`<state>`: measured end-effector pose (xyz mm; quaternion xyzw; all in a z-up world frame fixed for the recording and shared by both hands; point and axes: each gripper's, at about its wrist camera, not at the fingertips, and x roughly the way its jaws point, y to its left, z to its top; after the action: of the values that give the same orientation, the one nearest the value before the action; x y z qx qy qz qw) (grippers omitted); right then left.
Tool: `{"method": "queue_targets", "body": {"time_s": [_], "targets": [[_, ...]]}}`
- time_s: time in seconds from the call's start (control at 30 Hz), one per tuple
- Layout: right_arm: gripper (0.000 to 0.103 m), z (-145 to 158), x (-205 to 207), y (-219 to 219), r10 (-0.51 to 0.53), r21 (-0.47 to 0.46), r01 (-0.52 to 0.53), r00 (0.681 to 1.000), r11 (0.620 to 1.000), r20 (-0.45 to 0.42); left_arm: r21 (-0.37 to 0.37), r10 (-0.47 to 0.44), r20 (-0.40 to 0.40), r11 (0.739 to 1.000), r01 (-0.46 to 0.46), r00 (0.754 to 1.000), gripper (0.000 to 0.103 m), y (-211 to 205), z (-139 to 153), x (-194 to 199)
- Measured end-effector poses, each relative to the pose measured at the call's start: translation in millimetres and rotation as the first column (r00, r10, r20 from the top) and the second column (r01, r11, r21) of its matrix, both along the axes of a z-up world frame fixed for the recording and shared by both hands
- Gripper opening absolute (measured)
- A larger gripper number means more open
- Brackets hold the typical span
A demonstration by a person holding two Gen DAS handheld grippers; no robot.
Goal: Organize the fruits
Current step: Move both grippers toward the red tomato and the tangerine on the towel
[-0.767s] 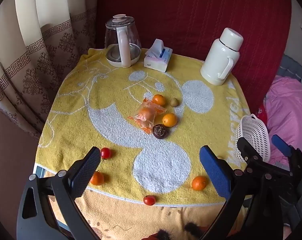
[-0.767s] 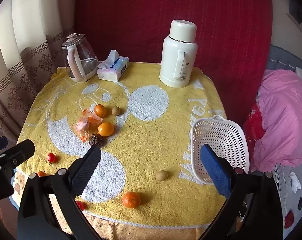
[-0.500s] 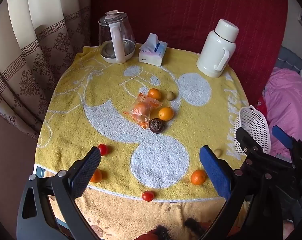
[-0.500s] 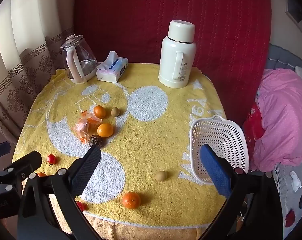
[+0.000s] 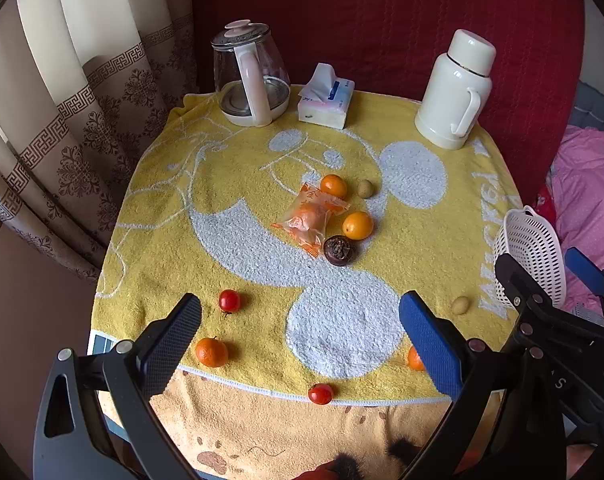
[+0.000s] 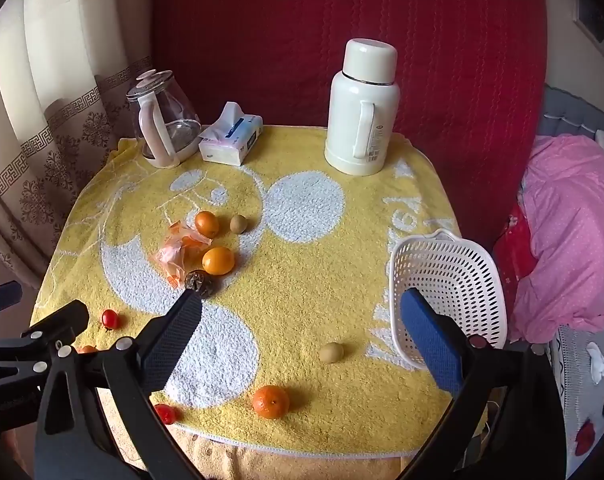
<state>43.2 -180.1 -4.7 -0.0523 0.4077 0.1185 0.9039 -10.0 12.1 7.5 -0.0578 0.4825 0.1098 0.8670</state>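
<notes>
Fruit lies scattered on a yellow towel [image 5: 230,184]. In the middle are two oranges [image 5: 357,225], a wrapped orange in a clear packet [image 5: 309,218], a dark brown fruit [image 5: 339,251] and a small greenish fruit [image 5: 365,189]. Near the front edge lie a mandarin [image 6: 270,401], a small green fruit [image 6: 331,352], two red tomatoes [image 5: 229,300] and another mandarin [image 5: 211,352]. A white slotted basket [image 6: 449,292] stands at the right edge, with no fruit seen in it. My left gripper [image 5: 300,340] and right gripper [image 6: 300,336] hover open above the front edge, holding nothing.
A glass kettle [image 5: 250,80], a tissue pack [image 5: 325,98] and a white thermos flask [image 5: 453,88] stand along the back of the table. A red cushion rises behind, a curtain hangs at the left, and pink bedding [image 6: 569,232] lies to the right.
Both grippers have drifted a little over the table, so the left wrist view has shifted slightly. No fruit has moved, and both stay open.
</notes>
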Motion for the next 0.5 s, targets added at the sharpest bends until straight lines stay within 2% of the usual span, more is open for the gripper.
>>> {"method": "queue_targets", "body": {"time_s": [0.07,0.3,0.5], "targets": [[0.100,-1.7,0.3,-0.1,0.000,0.006,0.000,1.000,1.000,-0.007,0.009,0.017,-0.009,1.000,-0.017,1.000,0.098,-15.2,2.3,6.8],[0.100,-6.7,2.6,0.7,0.010,0.018,-0.009,0.999,1.000,-0.034,-0.012,0.019,-0.018,1.000,-0.019,1.000,0.098,-17.8,11.0,11.2],[0.100,-7.9,2.3,1.7,0.006,0.025,-0.005,0.999,1.000,-0.036,-0.041,0.033,-0.030,0.999,-0.034,0.999,0.098,-15.6,3.9,16.0]]}}
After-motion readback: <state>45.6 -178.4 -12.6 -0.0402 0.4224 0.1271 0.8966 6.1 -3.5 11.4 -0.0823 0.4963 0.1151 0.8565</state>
